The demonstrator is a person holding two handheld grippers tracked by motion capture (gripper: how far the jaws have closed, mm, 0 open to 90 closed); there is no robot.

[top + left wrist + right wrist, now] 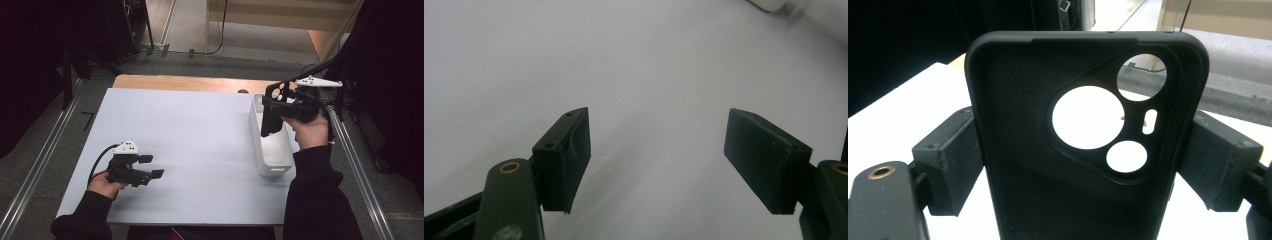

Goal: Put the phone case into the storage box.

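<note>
High view: white table (190, 150) takes up most of the scene, wood strip along its far edge. White bin (272, 150) sits on its right side, long and narrow. Right gripper (271, 107) is raised over the bin's far end, clamped on a black phone case (270, 120) by its two long edges, camera cutouts uppermost. Left gripper (150, 166) sits low over the near left of the table, jaws spread, nothing between them.

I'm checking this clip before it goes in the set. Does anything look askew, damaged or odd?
Nothing stands out. The right gripper holds the black phone case squarely over the white bin; the left gripper rests open on the table.
</note>
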